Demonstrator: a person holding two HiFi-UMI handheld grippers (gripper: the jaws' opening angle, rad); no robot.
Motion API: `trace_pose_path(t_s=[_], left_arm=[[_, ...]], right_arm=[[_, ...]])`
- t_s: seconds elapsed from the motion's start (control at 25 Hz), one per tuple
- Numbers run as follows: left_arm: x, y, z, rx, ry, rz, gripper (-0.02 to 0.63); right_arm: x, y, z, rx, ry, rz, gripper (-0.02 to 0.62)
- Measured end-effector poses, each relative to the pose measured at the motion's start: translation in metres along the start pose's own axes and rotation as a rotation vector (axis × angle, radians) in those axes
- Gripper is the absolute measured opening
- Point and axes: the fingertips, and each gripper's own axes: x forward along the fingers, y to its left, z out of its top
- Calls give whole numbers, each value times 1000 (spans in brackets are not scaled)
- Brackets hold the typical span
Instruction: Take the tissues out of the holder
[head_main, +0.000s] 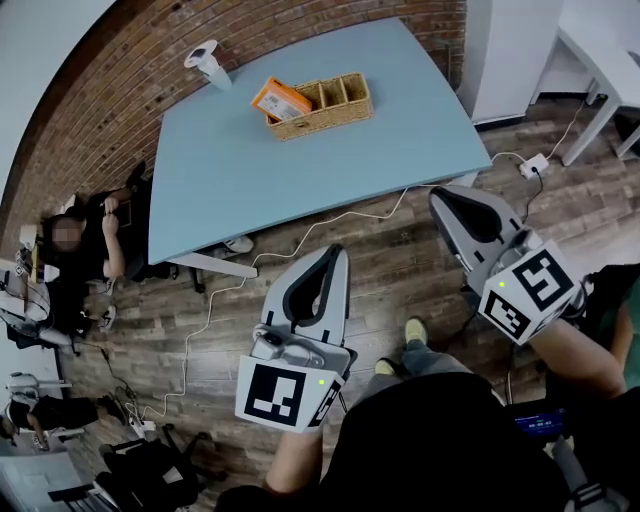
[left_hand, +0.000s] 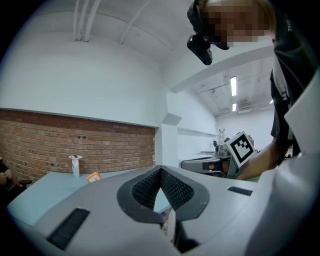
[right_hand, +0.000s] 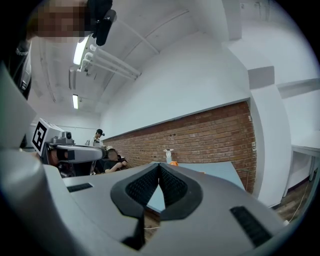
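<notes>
Tissue pack (head_main: 281, 99) sits tilted in left end of wicker holder (head_main: 340, 105), on far part of worktop (head_main: 300, 190). Holder's long axis crosswise to person. Left claw (head_main: 336, 252) and right claw (head_main: 441, 198) pressed together, empty, both well short of worktop. Pack straight ahead of left claw, so left probably better placed.

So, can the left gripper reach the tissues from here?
Probably not yet: the left gripper hangs shut over the floor, short of the table. Nothing blocks the way to the tissues.
</notes>
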Motion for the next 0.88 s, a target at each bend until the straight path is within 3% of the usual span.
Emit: trace_pose_path(t_s=[0.44,0.88], left_arm=[[12,2,-5,3,21,40,2],[11,7,0,-6,0,9,2]], right_arm=[[11,-19,-6,20,10,25,-5],[23,-9,2,-5,7,18,-5]])
